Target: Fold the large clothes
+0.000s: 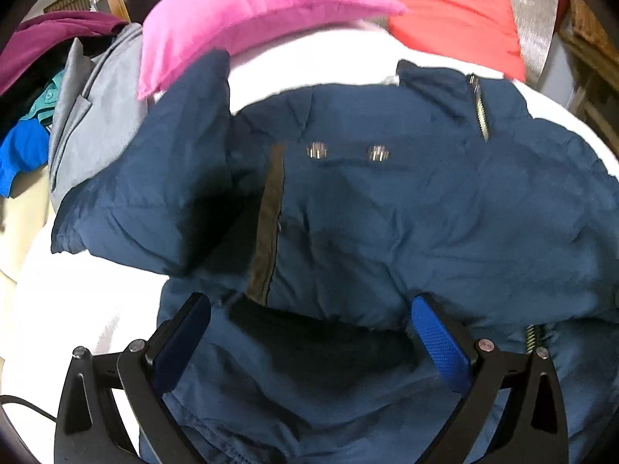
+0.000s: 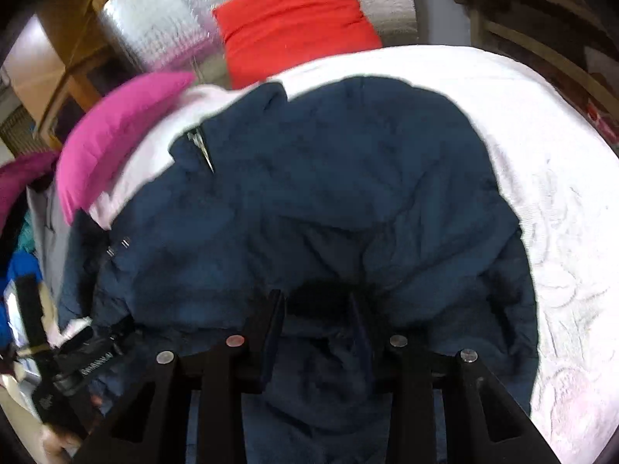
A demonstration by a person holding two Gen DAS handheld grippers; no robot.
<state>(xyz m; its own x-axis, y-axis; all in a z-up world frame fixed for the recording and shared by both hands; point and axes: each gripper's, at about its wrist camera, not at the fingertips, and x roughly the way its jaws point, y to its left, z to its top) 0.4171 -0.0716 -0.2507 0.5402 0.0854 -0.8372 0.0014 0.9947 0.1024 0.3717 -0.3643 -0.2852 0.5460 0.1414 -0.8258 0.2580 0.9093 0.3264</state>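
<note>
My left gripper [image 1: 309, 332] hangs with jaws wide apart over the navy jacket [image 1: 387, 212], my right gripper [image 2: 317, 317] has fabric bunched between narrowed jaws, and beyond lie white bedspread [image 2: 541, 193] and pink pillow [image 1: 251, 11].

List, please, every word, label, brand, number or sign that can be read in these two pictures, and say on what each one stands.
No text can be read with certainty.
White lettering on the black device at the lower left of the right wrist view: too blurred to read.
Small white mark on a lower part of that device: too small to read.
Blue jacket, its snaps and zipper: no lettering visible.
Pink pillow and red pillow: no text.
</note>
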